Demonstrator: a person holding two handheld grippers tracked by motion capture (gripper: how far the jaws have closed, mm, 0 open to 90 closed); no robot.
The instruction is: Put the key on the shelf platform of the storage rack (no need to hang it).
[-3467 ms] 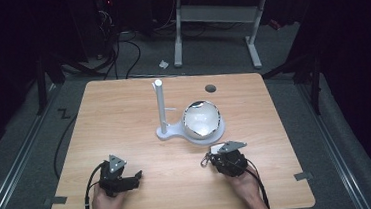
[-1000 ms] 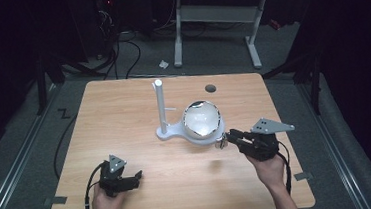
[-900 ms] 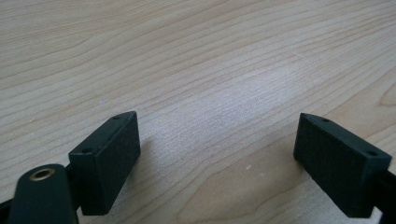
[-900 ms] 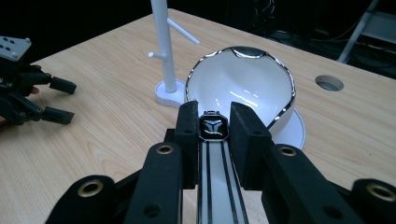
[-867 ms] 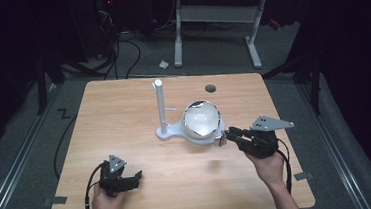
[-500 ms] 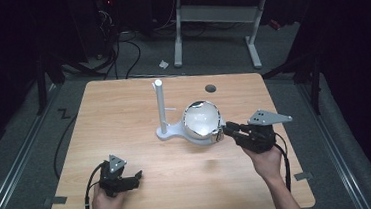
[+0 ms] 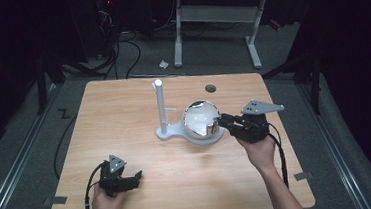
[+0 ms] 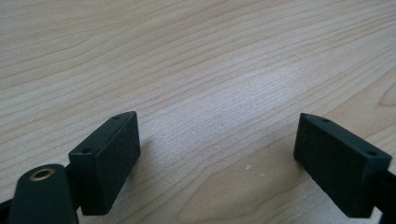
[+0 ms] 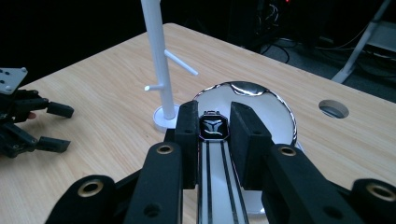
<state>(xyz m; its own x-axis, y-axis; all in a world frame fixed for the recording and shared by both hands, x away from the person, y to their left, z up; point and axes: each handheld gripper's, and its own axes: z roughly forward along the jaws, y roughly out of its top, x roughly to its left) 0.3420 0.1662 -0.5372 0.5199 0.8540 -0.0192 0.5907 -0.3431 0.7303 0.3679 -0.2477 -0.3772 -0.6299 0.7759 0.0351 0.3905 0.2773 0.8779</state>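
A shiny metal bowl (image 7: pixel 199 117) sits on a white base joined to an upright white peg stand (image 7: pixel 160 106) at mid-table. My right gripper (image 7: pixel 222 120) reaches in from the right to the bowl's rim. In the right gripper view its jaws are closed around a small black watch (image 9: pixel 213 128) held over the bowl (image 9: pixel 261 100), with the peg stand (image 9: pixel 157 60) just behind. My left gripper (image 7: pixel 136 177) rests low near the front left of the table, open. In the left gripper view nothing but bare wood lies between its pads (image 8: pixel 107 158).
A round cable hole (image 7: pixel 210 88) is in the tabletop behind the bowl. The wooden table (image 7: pixel 124 114) has open surface left of the stand. Behind it stand another desk's white legs (image 7: pixel 177 35) and floor cables. The left gripper (image 9: pixel 28 123) appears at the far left of the right gripper view.
My right gripper swung from the table's front out to the right, then moved left to the bowl's rim. The left gripper has stayed put.
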